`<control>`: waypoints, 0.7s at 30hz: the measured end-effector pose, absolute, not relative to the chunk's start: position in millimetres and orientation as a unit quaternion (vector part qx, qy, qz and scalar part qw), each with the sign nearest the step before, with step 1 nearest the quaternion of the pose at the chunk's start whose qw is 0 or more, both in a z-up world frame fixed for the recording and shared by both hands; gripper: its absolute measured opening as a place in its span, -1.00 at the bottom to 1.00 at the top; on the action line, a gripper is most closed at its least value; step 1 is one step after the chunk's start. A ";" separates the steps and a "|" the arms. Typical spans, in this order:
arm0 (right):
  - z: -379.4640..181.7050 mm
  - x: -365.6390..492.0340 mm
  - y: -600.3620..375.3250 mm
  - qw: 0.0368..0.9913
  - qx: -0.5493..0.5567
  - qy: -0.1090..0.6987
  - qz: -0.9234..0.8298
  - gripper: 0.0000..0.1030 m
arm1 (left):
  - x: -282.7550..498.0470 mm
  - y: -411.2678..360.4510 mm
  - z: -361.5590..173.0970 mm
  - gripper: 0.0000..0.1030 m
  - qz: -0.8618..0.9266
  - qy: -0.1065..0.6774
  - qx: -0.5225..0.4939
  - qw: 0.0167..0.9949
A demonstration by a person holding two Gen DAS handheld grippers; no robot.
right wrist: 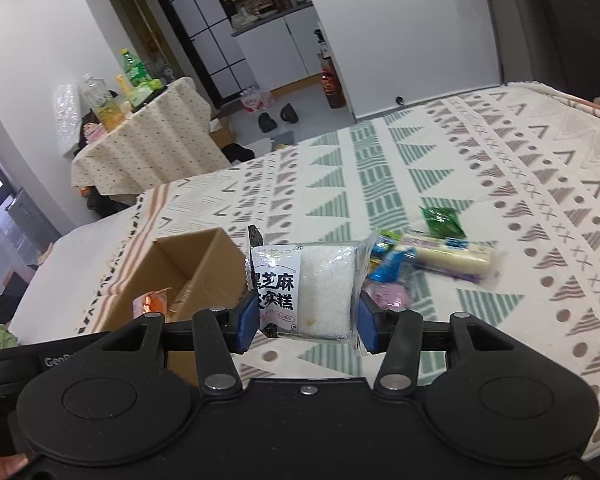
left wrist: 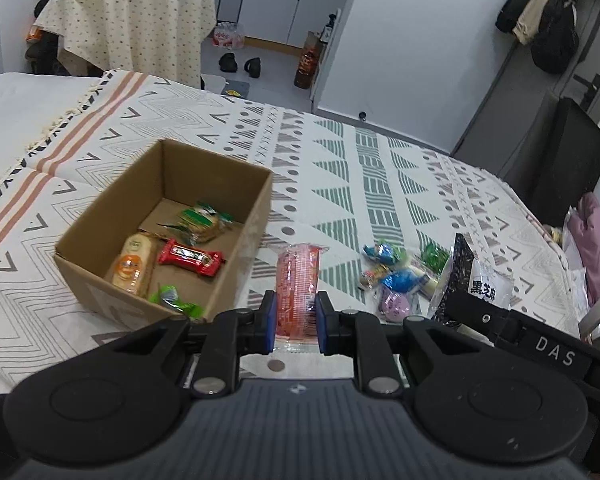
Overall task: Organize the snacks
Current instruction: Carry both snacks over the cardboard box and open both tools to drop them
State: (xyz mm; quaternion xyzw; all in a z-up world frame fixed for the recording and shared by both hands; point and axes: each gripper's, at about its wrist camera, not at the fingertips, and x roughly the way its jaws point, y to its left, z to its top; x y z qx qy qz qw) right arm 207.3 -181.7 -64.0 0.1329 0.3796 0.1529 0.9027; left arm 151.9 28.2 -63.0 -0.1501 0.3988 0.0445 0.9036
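While the cardboard box [left wrist: 164,232] sits open on the patterned bedspread [left wrist: 340,168], four wrapped snacks lie on its floor: a green-labelled biscuit pack [left wrist: 202,222] at the far end, a red candy bar [left wrist: 190,258] in the middle, an orange-printed cracker pack [left wrist: 132,268] along the left wall and a small green wrapper [left wrist: 176,298] at the near edge. The left hand-held gripper [left wrist: 296,320] is clenched on a pink-red wafer pack [left wrist: 298,284], held upright just beside the box's right wall. To the right, loose snacks [left wrist: 396,280] in blue, purple and green wrappers lie on the bedspread, well apart from the box.

Only the right wrist view shows the clear front of the sesame cake packet [right wrist: 306,292], a white block behind a black-lettered label, which the right hand-held gripper [right wrist: 308,322] grips by its sides; the left view catches just its speckled black edge. That view also reveals a long pale stick snack [right wrist: 448,258] among the loose pile, and it hides the box's contents, showing mostly the outer walls.
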 end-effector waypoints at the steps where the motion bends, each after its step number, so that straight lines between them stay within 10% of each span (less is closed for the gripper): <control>1: -61.9 208.1 -177.8 0.902 0.132 0.379 0.157 -0.07 | 151.8 31.9 -62.4 -0.64 0.046 0.397 -0.152 0.904; 21: -54.0 228.6 -99.2 0.888 0.126 0.388 0.211 -0.13 | 160.0 113.3 -63.8 -0.64 0.102 0.388 -0.195 0.895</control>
